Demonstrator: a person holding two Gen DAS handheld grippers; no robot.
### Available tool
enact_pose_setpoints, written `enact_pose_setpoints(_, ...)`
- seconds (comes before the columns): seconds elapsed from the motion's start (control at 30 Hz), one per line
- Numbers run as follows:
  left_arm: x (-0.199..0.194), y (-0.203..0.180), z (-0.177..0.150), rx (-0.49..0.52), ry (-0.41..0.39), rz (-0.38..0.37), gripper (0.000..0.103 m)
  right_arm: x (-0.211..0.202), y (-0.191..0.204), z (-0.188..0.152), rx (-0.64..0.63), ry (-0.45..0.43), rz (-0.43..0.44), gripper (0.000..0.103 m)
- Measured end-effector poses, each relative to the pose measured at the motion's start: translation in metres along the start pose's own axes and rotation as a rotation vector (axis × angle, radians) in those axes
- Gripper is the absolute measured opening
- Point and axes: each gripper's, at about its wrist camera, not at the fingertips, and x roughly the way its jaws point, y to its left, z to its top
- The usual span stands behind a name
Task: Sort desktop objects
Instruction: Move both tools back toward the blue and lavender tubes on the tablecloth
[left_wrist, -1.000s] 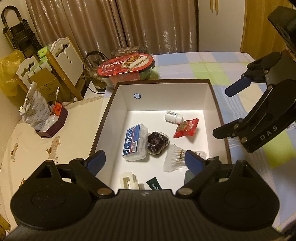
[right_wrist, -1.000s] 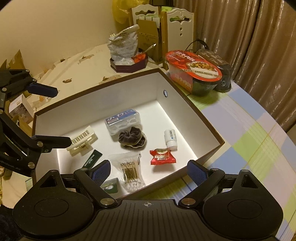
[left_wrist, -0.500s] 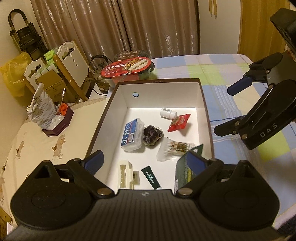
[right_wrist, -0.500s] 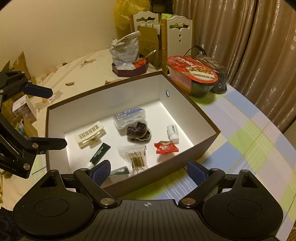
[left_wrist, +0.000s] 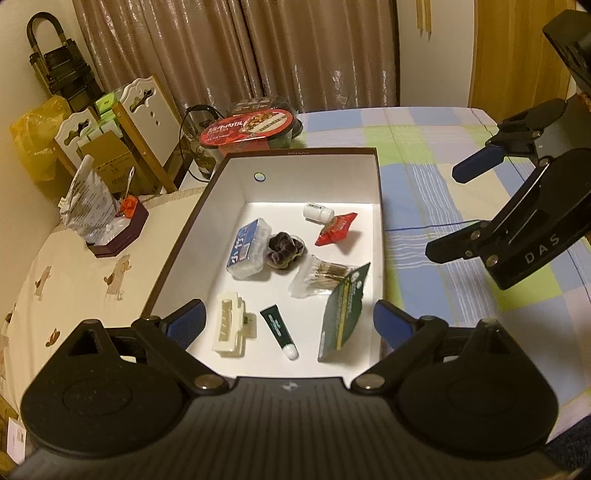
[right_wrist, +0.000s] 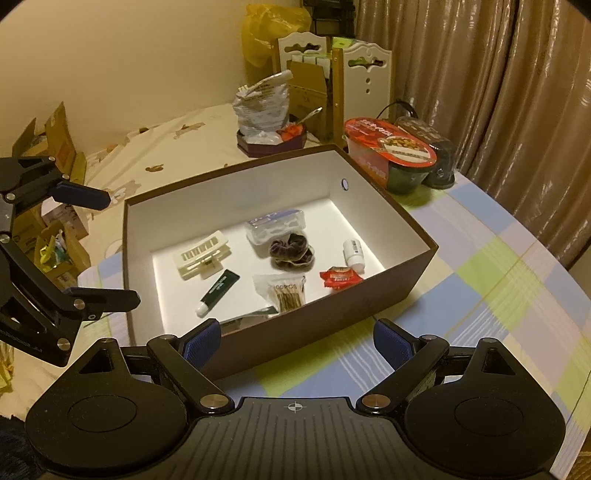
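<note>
A brown box with a white inside (left_wrist: 380, 221) sits on the table and holds several small items. Among them are a blue-labelled clear case (left_wrist: 245, 253), a dark scrunchie (left_wrist: 284, 249), a white bottle (left_wrist: 317, 213), a red sachet (left_wrist: 336, 230), a bag of cotton swabs (left_wrist: 321, 278), a green card packet (left_wrist: 345, 306), a green tube (left_wrist: 279, 330) and a cream hair clip (left_wrist: 229, 328). My left gripper (left_wrist: 288, 321) hovers open over the box's near end, holding nothing. My right gripper (right_wrist: 297, 339) is open and empty outside the box's long wall (right_wrist: 332, 325).
A red-lidded instant noodle bowl (left_wrist: 251, 127) stands just beyond the box. A dark tray with crumpled bags (left_wrist: 114, 236) lies to the left, with white chair backs (left_wrist: 140, 122) behind it. A checked tablecloth (left_wrist: 443, 206) covers the table. Cardboard boxes (right_wrist: 55, 147) sit by the wall.
Both grippers have drawn back from the box, so its near end, with the clip, tube and green packet, now shows. The items inside have not moved.
</note>
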Motion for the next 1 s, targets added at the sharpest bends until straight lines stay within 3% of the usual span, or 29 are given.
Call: enact_pose_setpoints(1.0,-0.037,-0.056,-0.045,-0.099,0.064,0.056,0.097,-0.036,0.0,-0.066,-0.04,0.02,0.084,0.092)
